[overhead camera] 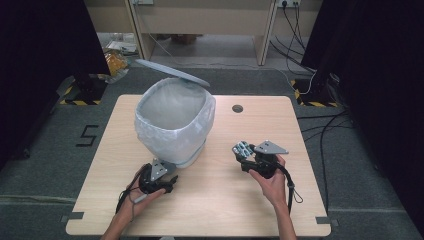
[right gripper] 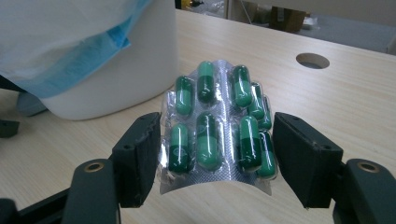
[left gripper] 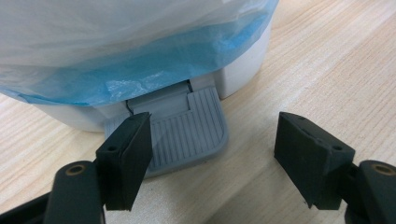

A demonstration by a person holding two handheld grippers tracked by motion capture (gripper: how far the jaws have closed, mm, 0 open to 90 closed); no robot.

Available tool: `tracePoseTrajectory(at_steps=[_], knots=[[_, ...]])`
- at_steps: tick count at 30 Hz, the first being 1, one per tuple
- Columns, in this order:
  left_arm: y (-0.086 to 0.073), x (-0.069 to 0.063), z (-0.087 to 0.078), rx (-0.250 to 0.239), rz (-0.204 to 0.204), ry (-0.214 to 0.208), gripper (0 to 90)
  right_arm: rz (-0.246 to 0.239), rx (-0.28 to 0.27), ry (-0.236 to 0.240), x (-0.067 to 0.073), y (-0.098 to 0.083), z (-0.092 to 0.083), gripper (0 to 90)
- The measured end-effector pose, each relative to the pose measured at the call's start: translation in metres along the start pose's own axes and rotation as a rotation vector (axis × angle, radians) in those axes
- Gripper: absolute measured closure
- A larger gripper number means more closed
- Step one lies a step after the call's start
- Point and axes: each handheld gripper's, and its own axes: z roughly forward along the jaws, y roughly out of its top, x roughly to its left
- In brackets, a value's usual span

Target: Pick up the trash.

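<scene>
Foil-and-plastic, the blister pack [right gripper: 217, 133] of green capsules is pinched by its side edges in our right gripper [right gripper: 217, 154] above the table's [overhead camera: 300, 125] right half, light, bowing and slippery, with no legible print, while our left gripper's [left gripper: 215, 158] jaws stand spread, one on the bin's pedal [left gripper: 189, 135].

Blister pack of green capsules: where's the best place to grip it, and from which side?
Grip the blister pack across its two long foil edges, coming from the short end nearest the hand, as the right gripper does. The foil is thin and bows between the pads, so the capsule rows stay free of them. Squeeze lightly; harder could buckle it.
</scene>
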Motion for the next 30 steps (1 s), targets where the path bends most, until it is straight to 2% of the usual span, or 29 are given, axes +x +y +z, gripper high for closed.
tracePoseTrajectory(at_steps=[13,17,30], knots=[[0.000,0.000,0.000,0.002,-0.001,0.000,27.1,-0.017,-0.037,0.016,0.010,0.015,-0.005,34.1],[0.000,0.000,0.000,0.001,0.000,0.001,27.1,-0.005,-0.059,0.017,0.009,0.026,-0.010,34.1],[0.000,0.000,0.000,-0.002,0.000,0.002,27.1,-0.026,-0.092,0.003,0.014,0.065,-0.028,34.1]])
